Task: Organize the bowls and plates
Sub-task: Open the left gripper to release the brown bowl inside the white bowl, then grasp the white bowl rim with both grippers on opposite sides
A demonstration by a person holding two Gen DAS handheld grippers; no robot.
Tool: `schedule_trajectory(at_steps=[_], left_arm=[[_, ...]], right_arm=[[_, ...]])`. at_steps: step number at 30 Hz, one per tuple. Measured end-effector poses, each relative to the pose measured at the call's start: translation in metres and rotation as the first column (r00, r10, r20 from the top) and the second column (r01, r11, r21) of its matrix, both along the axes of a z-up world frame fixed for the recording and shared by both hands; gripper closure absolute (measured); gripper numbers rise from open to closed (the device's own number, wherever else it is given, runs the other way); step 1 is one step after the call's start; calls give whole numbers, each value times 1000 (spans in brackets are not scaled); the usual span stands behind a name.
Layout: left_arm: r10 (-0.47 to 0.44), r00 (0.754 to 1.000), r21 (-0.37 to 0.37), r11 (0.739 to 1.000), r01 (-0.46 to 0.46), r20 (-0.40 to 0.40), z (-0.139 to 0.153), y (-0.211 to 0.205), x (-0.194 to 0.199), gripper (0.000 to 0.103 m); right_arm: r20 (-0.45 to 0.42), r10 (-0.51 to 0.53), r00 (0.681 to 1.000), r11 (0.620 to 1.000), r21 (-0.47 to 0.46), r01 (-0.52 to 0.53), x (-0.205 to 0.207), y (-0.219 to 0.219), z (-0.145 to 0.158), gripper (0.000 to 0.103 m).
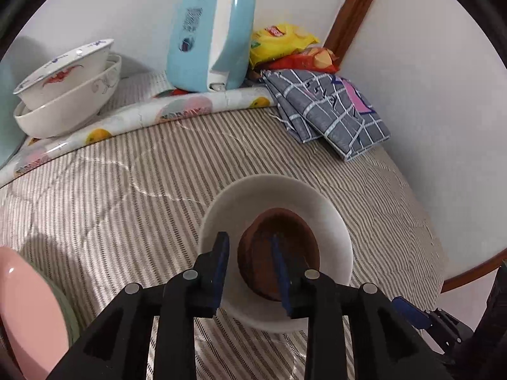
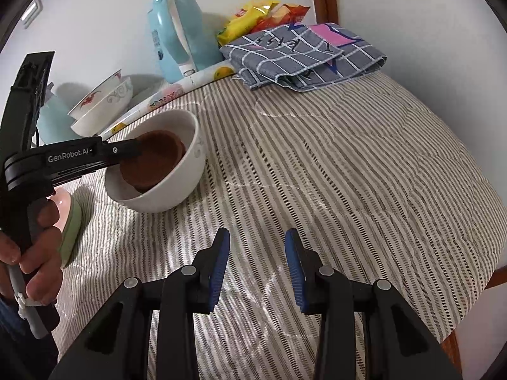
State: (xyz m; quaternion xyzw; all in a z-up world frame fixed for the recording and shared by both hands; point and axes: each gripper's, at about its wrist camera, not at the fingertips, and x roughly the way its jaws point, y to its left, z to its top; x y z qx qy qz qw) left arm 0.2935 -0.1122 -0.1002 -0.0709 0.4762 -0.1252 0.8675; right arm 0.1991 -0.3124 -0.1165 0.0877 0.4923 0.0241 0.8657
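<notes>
the left hand-held gripper [image 1: 253, 269] is over a white bowl [image 1: 329, 218] that stands on the striped desk [image 1: 126, 174]. inside this white bowl sits a small brown bowl [image 1: 294, 224]. one blue pad of the gripper is outside the brown bowl, between its side and the inner wall of the white bowl, and the other pad is over the inside of the brown bowl. so the brown rim is between the two fingers, but the jaws stand at a medium width and i cannot tell if they really press on it. in the right wrist view the tip of this gripper [image 2: 136, 150] reaches into the same white bowl [image 2: 177, 190], onto the brown bowl [image 2: 152, 161], and a hand [image 2: 38, 247] holds its handle.

far ahead of the left gripper and to its left, two white bowls with patterns [image 1: 66, 95] are stacked one in the other, the upper one tilted. close at its left side, at the picture edge, is a pink plate [image 1: 28, 310] lying on a green one.

the right hand-held gripper [image 2: 256, 266] hangs above the bare striped cloth with jaws apart and nothing between them. the white bowl is ahead of it and to its left. further ahead are a light blue kettle [image 2: 177, 38], a folded grey checked cloth [image 2: 301, 57] and yellow and red snack bags [image 2: 263, 12] near the wall.
</notes>
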Motion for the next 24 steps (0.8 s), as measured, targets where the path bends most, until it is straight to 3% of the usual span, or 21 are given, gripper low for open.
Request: schedule_trajectory(at_steps=[12, 24], left_arm=[[28, 999, 2, 1000, -28, 47, 22, 24, -15, 76], [75, 997, 62, 995, -77, 30, 14, 46, -14, 76]], right_arm=[[54, 50, 997, 999, -24, -48, 10, 24, 24, 67], [60, 72, 996, 996, -58, -68, 54, 36, 25, 67]])
